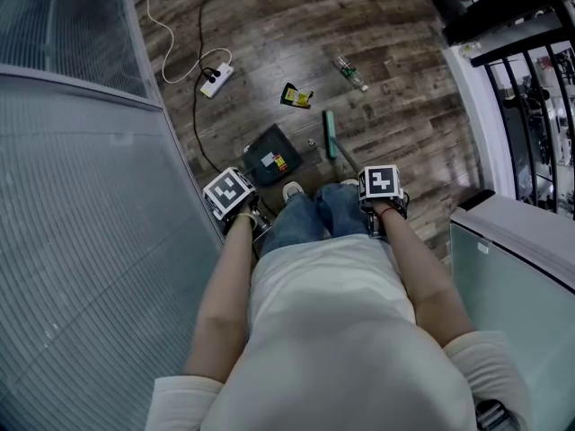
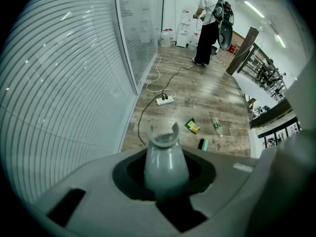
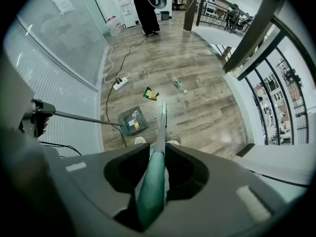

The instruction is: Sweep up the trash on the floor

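A yellow-green wrapper [image 1: 296, 96] and a clear plastic bottle [image 1: 352, 73] lie on the wood floor ahead of my feet. My left gripper [image 1: 235, 197] is shut on the grey handle [image 2: 166, 162] of a dark dustpan [image 1: 272, 156], which rests on the floor near the glass wall. My right gripper [image 1: 382, 189] is shut on the green broom handle [image 3: 152, 184]; the broom head [image 1: 330, 133] stands on the floor just right of the dustpan. In the right gripper view the dustpan [image 3: 133, 121], wrapper [image 3: 150, 94] and bottle [image 3: 179, 86] show beyond the broom.
A frosted glass wall [image 1: 81, 196] runs along the left. A white power strip [image 1: 216, 79] with cables lies beside it. A black railing [image 1: 530, 52] and a white ledge [image 1: 512, 241] bound the right. A person [image 2: 210, 23] stands far down the hall.
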`<action>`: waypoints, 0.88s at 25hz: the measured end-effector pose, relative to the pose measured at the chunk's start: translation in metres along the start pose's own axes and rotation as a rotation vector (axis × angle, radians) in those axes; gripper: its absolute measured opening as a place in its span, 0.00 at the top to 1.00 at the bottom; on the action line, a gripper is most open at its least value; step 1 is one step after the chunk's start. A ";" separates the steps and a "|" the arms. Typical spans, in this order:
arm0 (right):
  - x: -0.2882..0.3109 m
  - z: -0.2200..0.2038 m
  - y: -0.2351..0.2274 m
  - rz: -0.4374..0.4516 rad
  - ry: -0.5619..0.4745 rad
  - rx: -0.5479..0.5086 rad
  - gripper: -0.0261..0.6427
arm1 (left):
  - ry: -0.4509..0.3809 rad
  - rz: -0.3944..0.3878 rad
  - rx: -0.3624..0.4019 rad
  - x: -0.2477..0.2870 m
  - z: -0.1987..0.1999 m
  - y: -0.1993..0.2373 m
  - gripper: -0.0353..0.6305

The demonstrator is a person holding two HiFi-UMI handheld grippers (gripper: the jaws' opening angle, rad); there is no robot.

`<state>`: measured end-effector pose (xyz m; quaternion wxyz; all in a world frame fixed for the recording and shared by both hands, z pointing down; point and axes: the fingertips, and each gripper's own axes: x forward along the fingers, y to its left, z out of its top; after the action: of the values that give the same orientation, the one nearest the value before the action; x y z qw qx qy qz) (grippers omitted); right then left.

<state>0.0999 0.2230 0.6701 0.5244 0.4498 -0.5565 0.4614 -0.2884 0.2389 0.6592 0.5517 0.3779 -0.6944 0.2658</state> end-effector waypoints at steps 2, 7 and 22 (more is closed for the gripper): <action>0.000 -0.002 0.000 0.002 0.001 0.009 0.81 | 0.000 -0.001 -0.002 0.000 0.000 0.001 0.81; 0.006 -0.011 -0.001 0.031 0.023 0.100 0.80 | 0.001 -0.006 0.000 0.002 -0.002 0.003 0.81; 0.009 -0.017 0.008 0.025 0.074 0.059 0.81 | 0.001 -0.011 -0.006 0.002 -0.002 0.003 0.80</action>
<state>0.0949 0.2413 0.6796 0.5256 0.4407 -0.5283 0.5004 -0.2898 0.2420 0.6616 0.5547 0.3799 -0.6928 0.2606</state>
